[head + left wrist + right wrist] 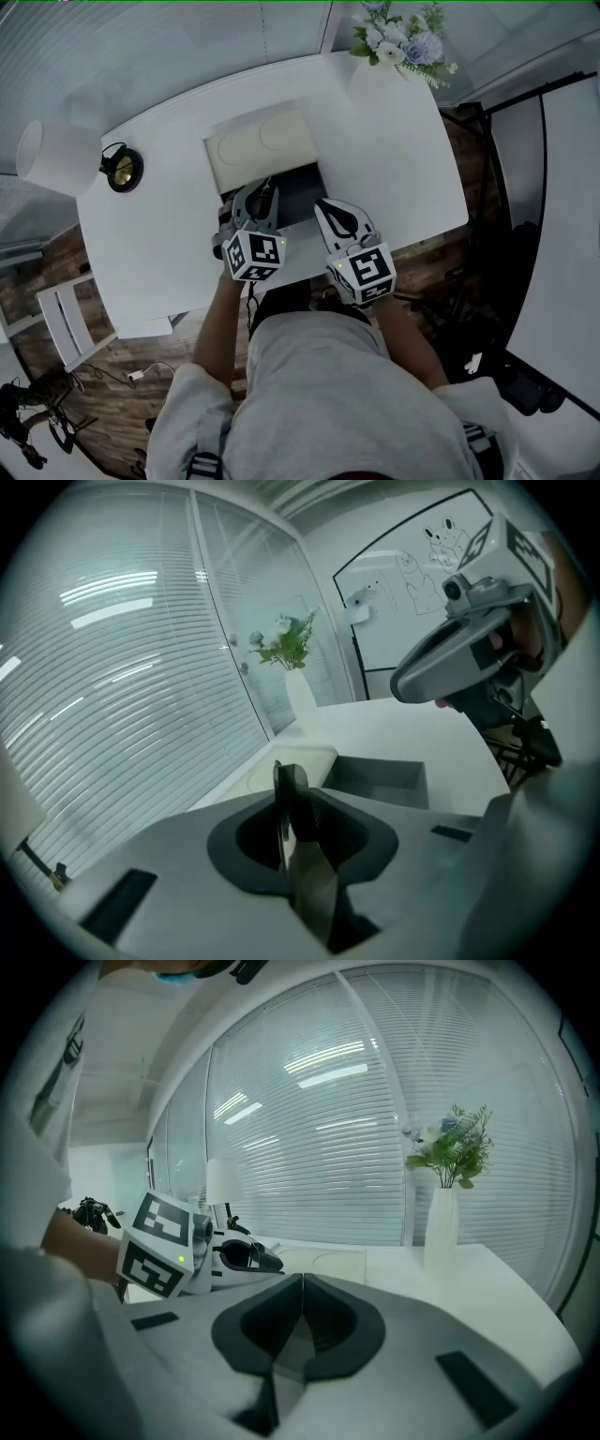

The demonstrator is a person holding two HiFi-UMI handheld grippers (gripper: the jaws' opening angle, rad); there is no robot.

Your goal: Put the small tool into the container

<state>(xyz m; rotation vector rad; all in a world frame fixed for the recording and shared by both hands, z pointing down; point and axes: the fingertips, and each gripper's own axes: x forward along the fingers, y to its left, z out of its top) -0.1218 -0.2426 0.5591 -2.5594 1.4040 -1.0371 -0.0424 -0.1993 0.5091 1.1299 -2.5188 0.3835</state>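
Person's grey top (319,394) nearest, both grippers out over white table (159,234). Left gripper (265,194) clamped on small tool (284,803), thin & upright, at near-left edge of grey container (300,192). Right gripper (326,208) jaws pressed together, empty. Best: nudge fwd till tip's over the cavity, lower in, wrist steady, release w/o flicking.

Small tool at the open container's near-left corner

The small tool (282,822), a thin, flat, dark strip with a bright edge, stands upright on edge, pinched between the left gripper's (265,192) jaws. It is at about 7 o'clock of the container (298,186). The container is a shallow, grey, open-topped rectangular box, sitting level mid-table and showing a bare dark floor.
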